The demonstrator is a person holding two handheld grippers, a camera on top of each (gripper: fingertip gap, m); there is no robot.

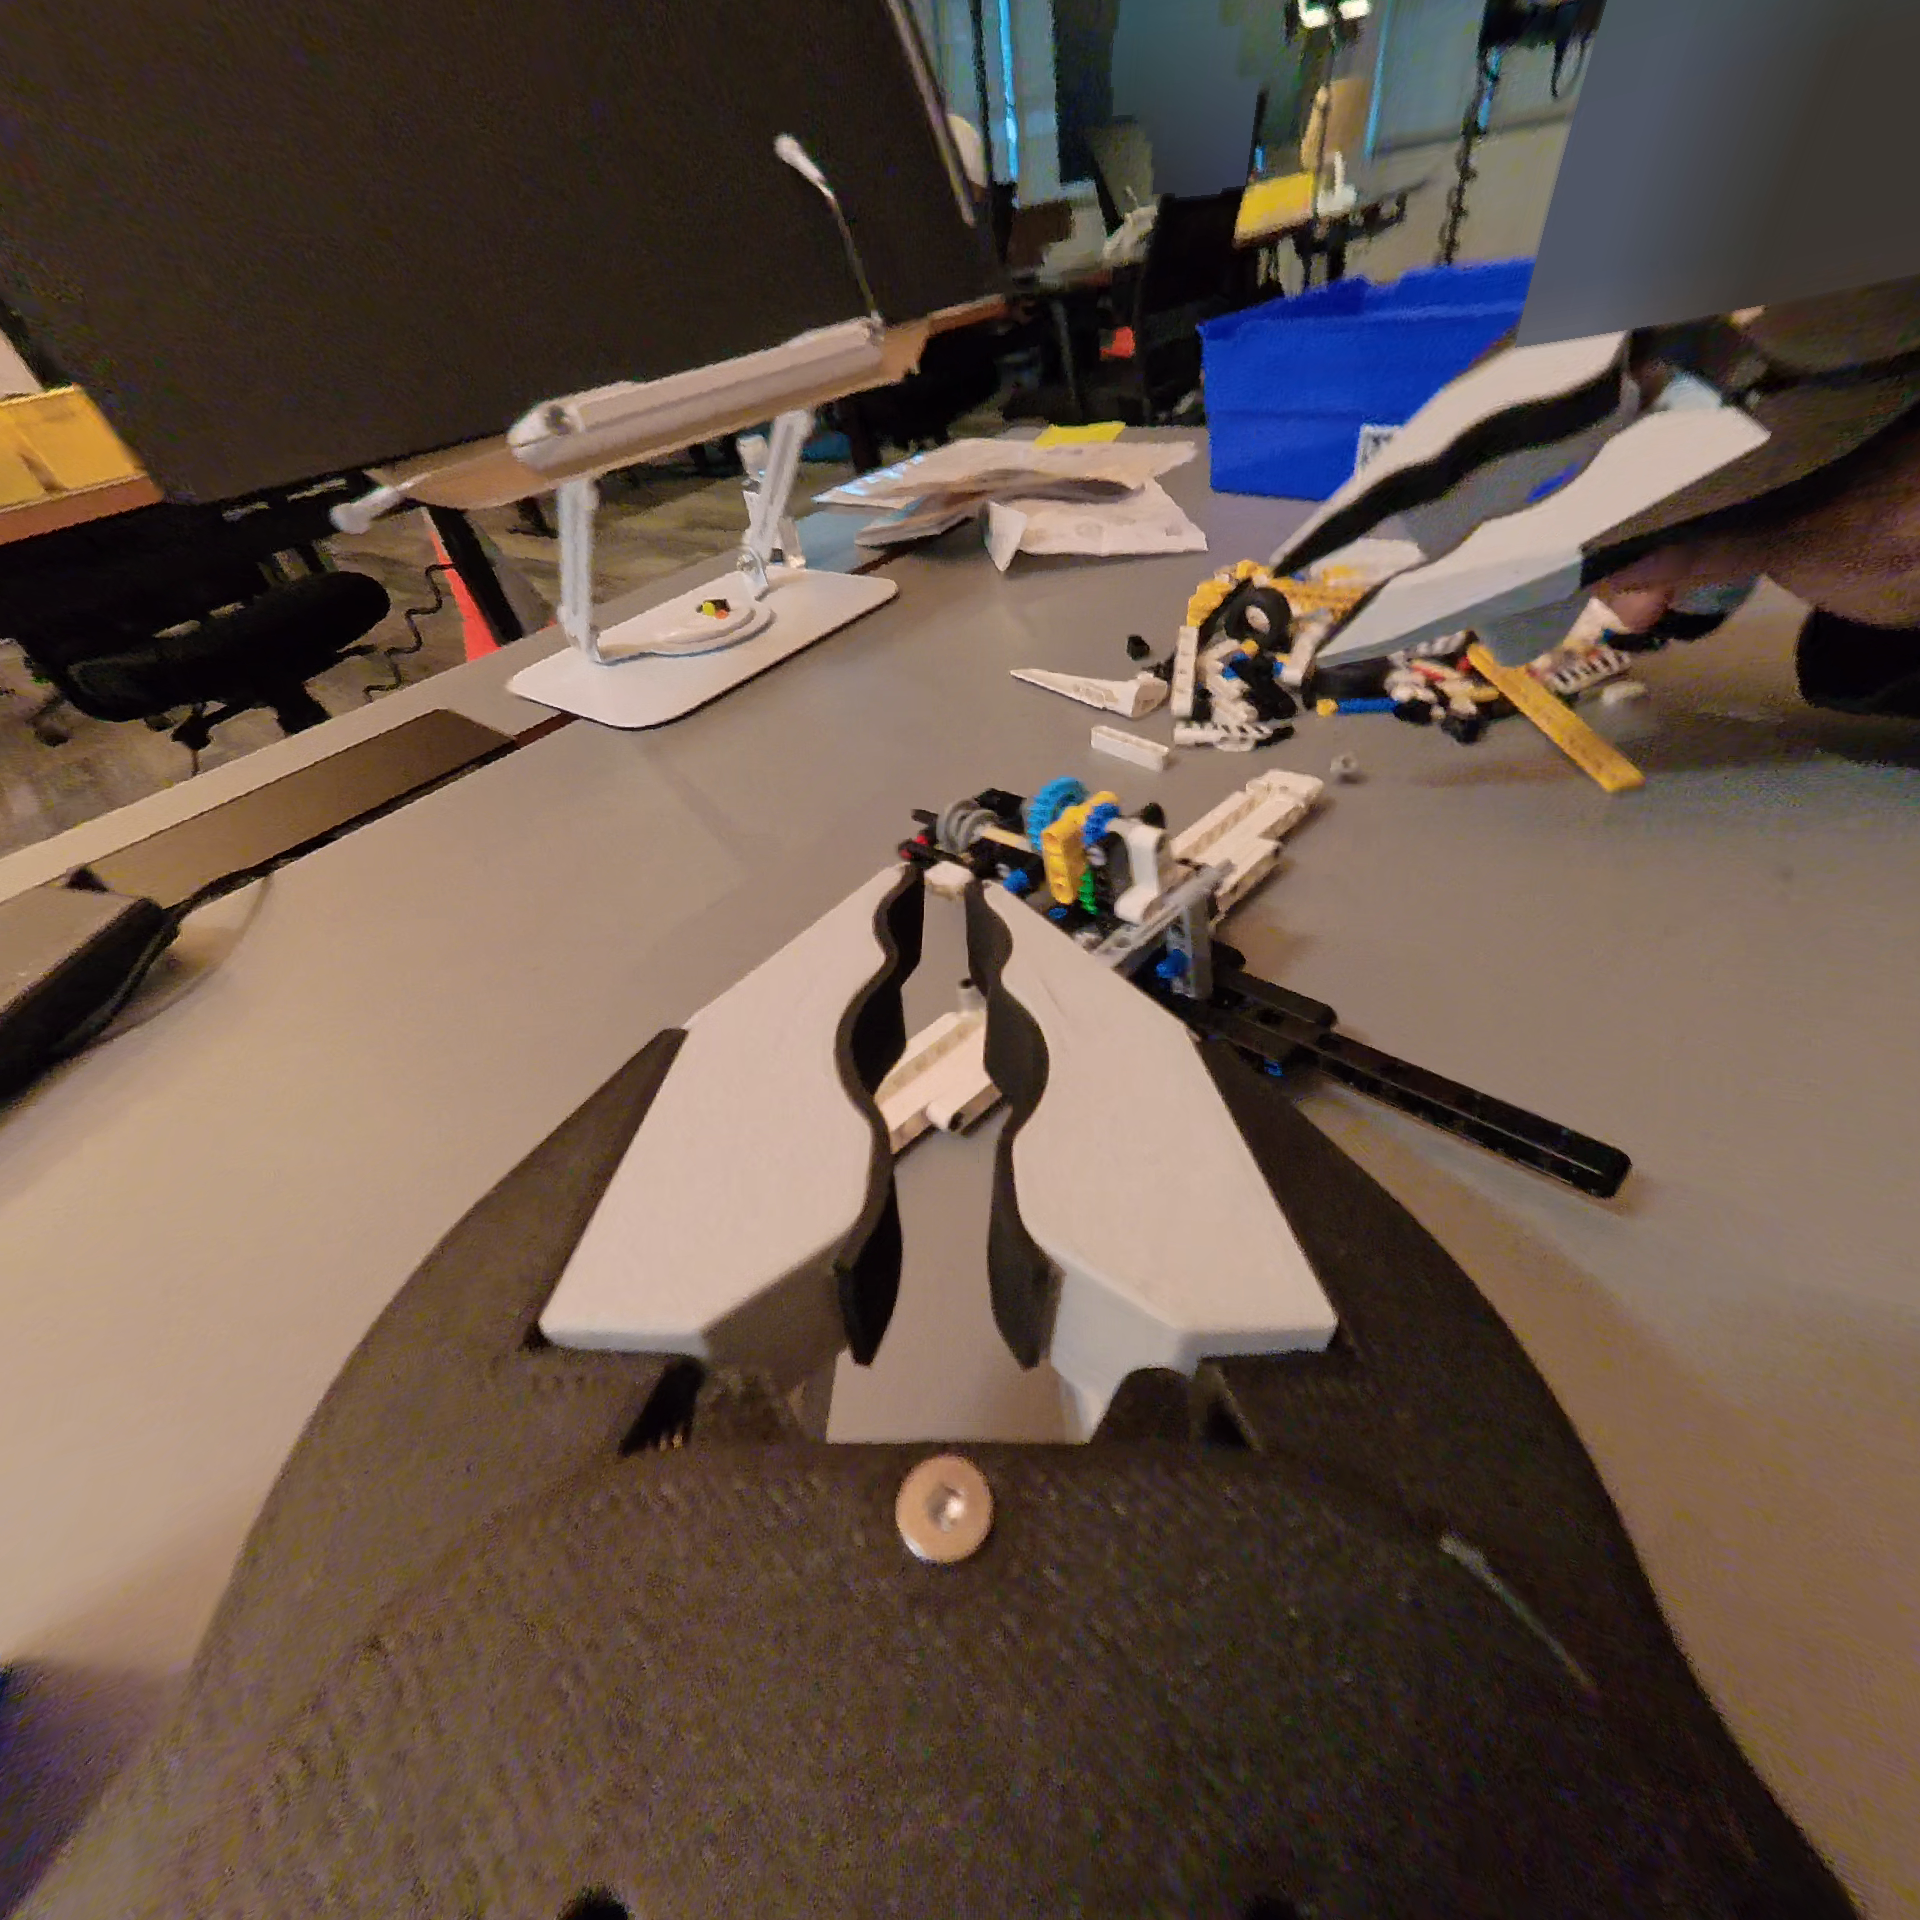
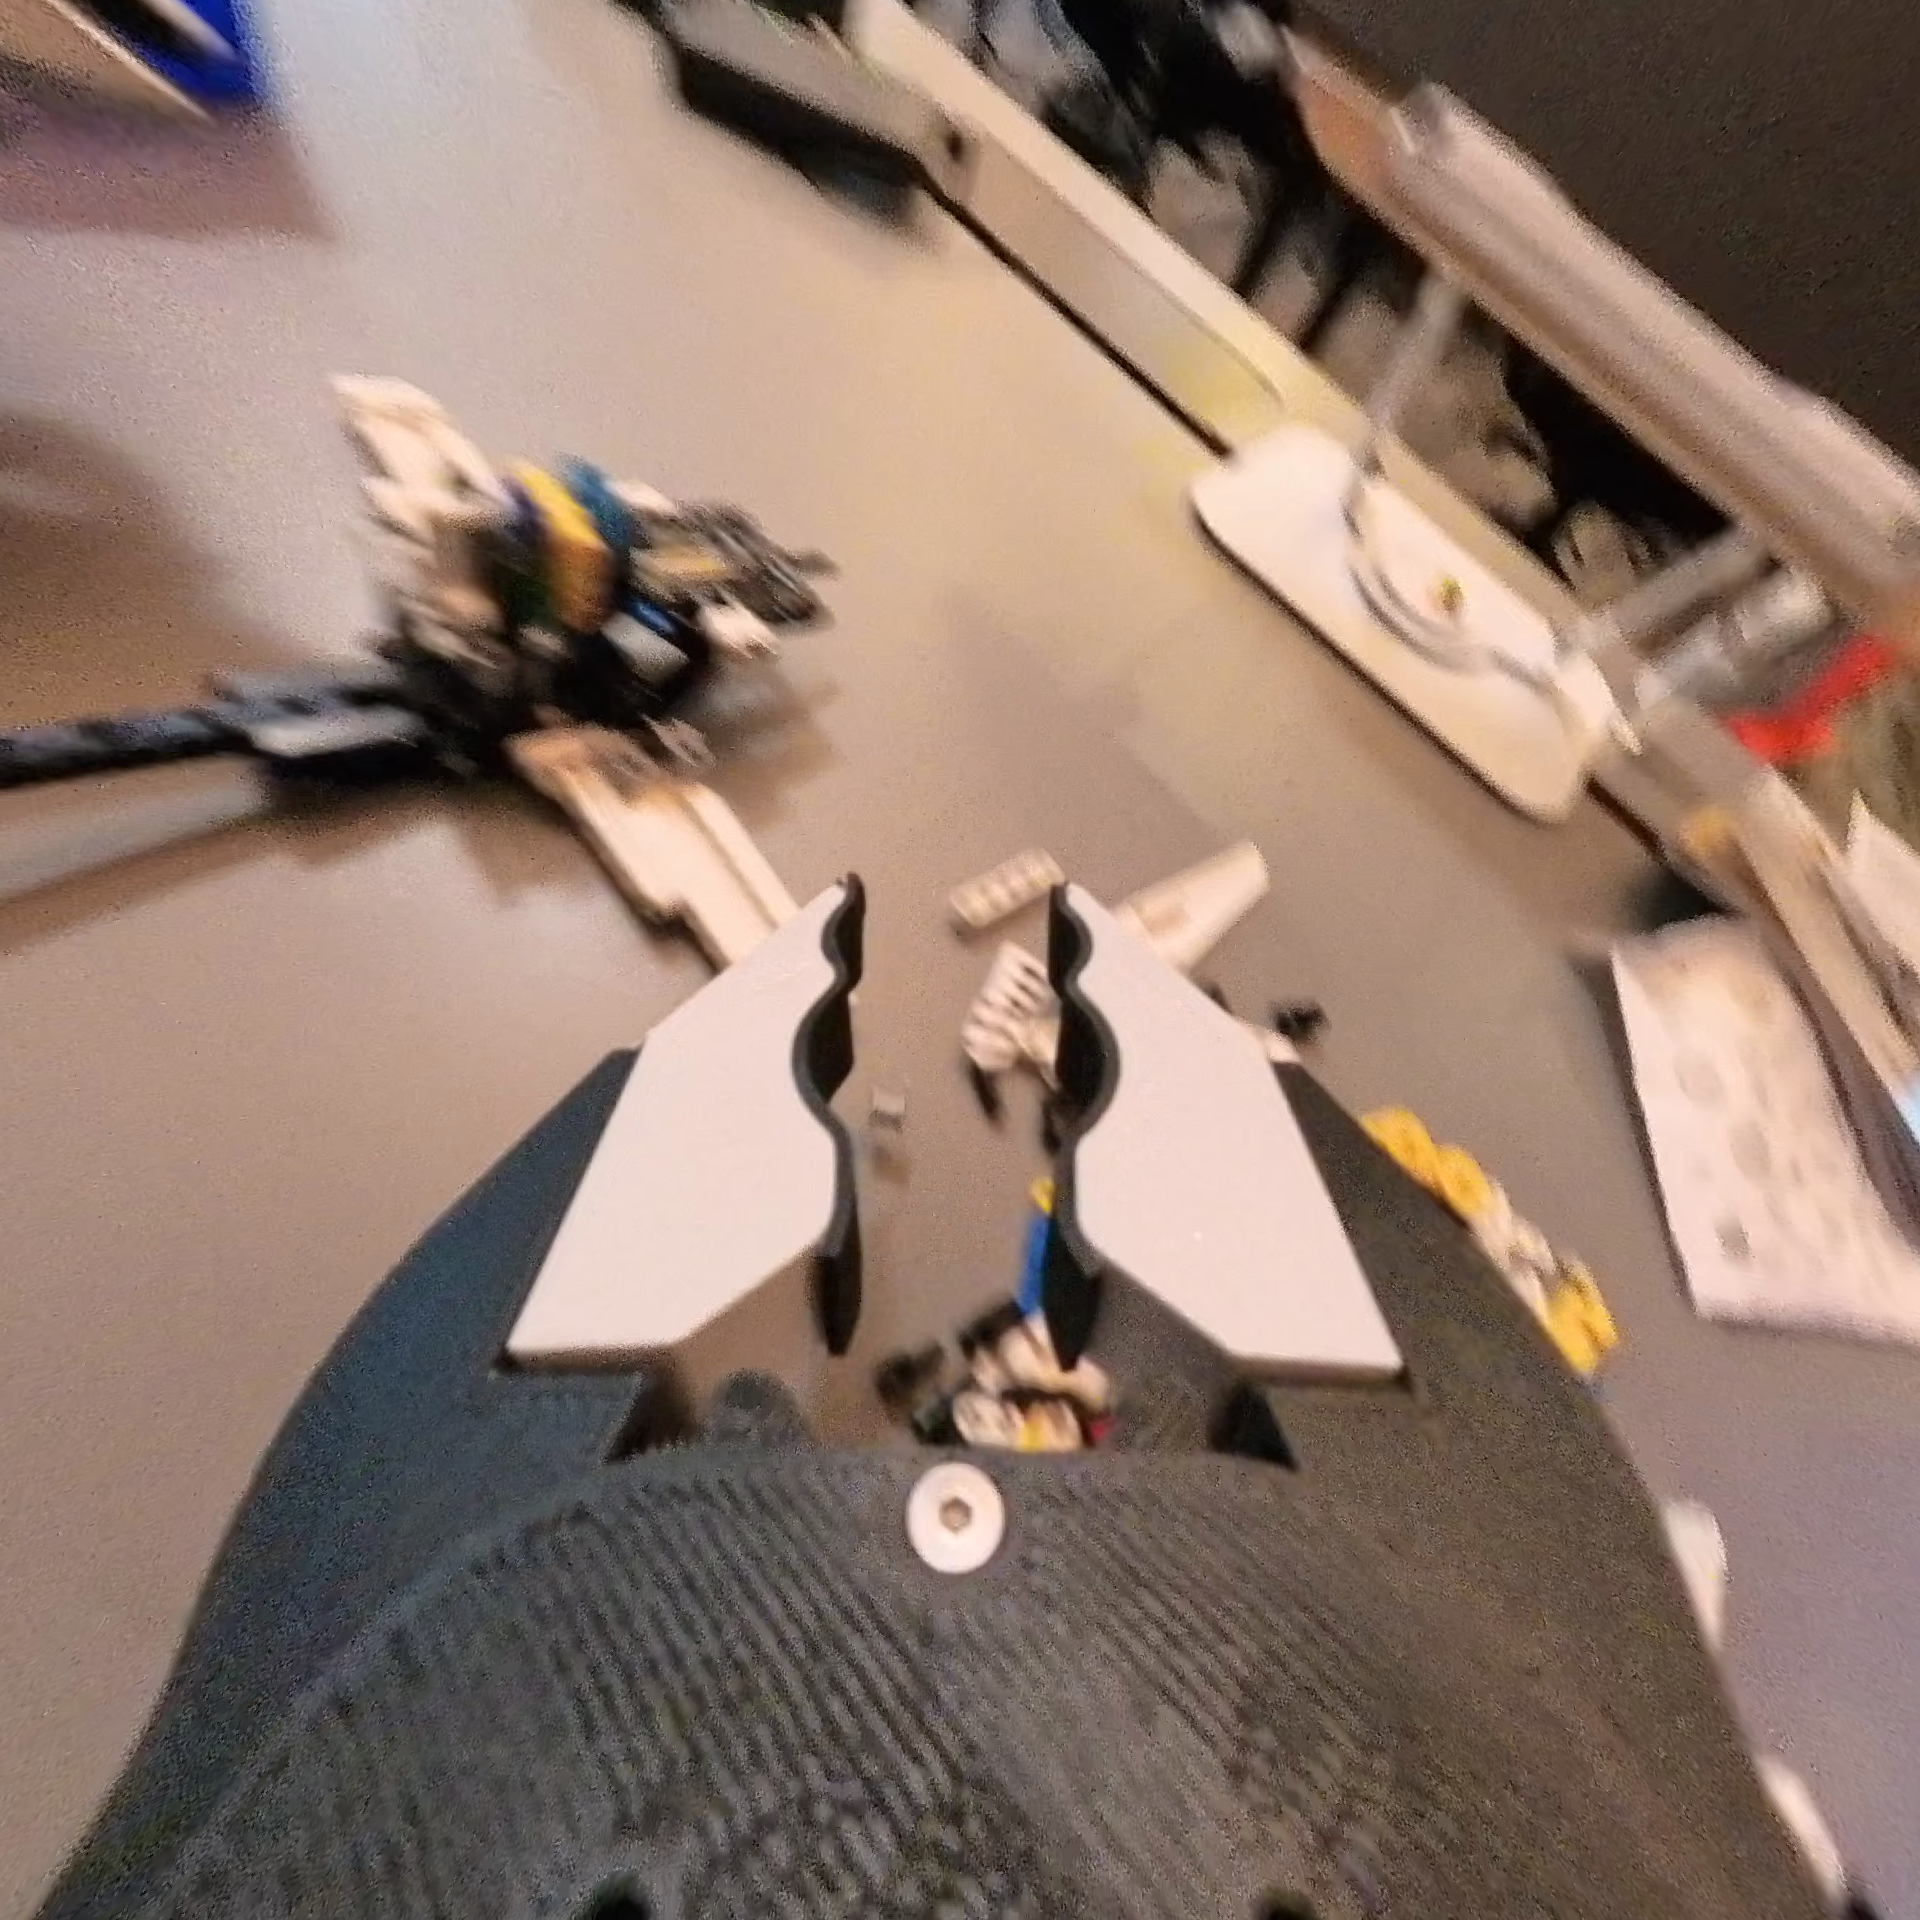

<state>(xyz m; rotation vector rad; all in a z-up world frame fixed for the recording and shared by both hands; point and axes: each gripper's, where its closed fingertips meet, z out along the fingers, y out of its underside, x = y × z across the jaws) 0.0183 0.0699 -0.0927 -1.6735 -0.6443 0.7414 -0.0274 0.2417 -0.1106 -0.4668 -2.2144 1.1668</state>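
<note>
Plastic, light and stiff: a small white brick piece (image 1: pixel 948 881) sits pinched at the tips of the left gripper (image 1: pixel 943 883), against the brittle gear assembly (image 1: pixel 1081 847). Farther off, the right gripper (image 2: pixel 954 904) hangs spread over loose bricks (image 2: pixel 1003 997).

Dim warm light; right wrist view motion-blurred.

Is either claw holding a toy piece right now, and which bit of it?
The left gripper pinches a small white piece at its fingertips, on the end of the brick model. The right gripper is open over loose pieces, holding nothing.
</note>
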